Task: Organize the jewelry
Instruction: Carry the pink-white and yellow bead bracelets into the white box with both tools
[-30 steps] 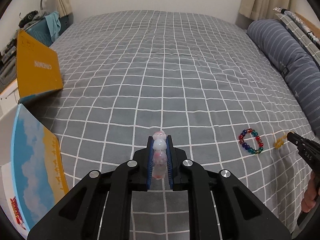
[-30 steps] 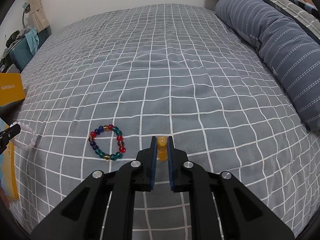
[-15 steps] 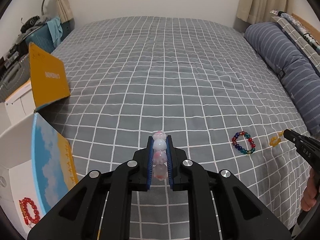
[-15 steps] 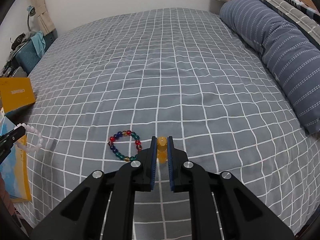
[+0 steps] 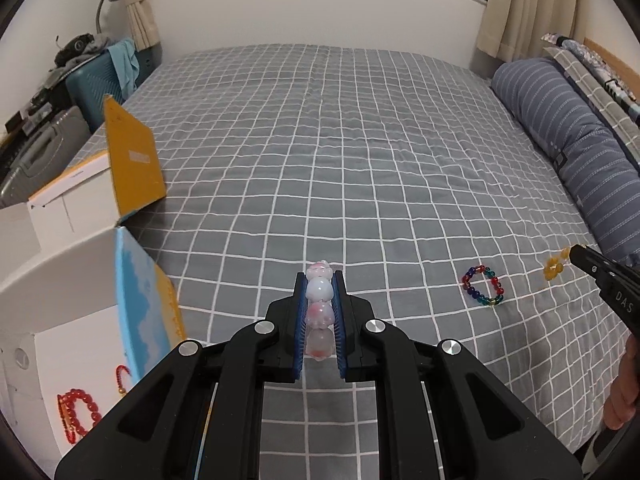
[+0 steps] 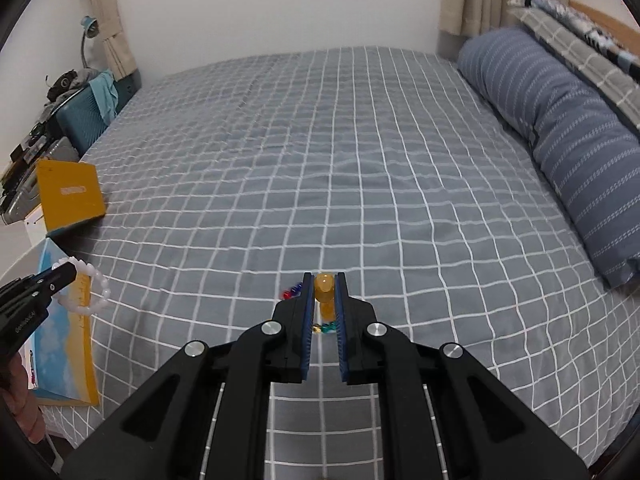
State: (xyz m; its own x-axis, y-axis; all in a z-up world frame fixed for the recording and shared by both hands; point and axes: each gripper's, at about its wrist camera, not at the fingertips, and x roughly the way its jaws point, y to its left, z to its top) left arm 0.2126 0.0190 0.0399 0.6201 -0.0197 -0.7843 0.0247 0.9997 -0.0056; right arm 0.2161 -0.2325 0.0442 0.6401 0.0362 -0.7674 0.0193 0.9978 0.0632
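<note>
Pink-and-white glossy bead bracelet (image 5: 319,312) is clamped in our left gripper (image 5: 320,300), jaws narrow, bead row running along the fingers, pointing away. Right gripper (image 6: 325,300) pinches the yellow bead bracelet (image 6: 325,294). Multicoloured glass-bead bracelet (image 5: 483,286) lies flat on the grey checked bed (image 5: 320,160).

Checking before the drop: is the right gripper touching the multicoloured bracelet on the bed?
Apart. Left wrist view shows the right gripper holding yellow beads, with bare bedspread before the multicoloured bracelet.
</note>
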